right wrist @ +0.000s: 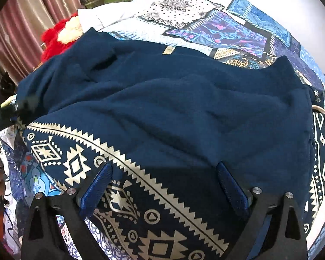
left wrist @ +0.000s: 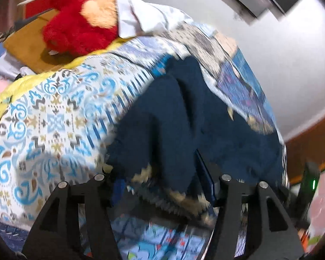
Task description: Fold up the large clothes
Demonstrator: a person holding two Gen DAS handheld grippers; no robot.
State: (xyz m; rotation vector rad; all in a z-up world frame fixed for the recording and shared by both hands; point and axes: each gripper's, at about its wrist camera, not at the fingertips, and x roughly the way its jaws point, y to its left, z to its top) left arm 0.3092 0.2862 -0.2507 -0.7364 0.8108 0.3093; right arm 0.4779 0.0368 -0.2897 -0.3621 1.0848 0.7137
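right gripper (right wrist: pixel 163 186): jaws apart | over navy garment (right wrist: pixel 173 108) | patterned bedspread (right wrist: pixel 216 26) beneath

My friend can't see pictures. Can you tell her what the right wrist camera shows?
A big dark blue garment with a band of silver zigzags and diamonds along its hem lies spread on a patterned blue and white bedspread. The right claw hovers open just above the hem, holding nothing. A red plush toy peeks out behind it.
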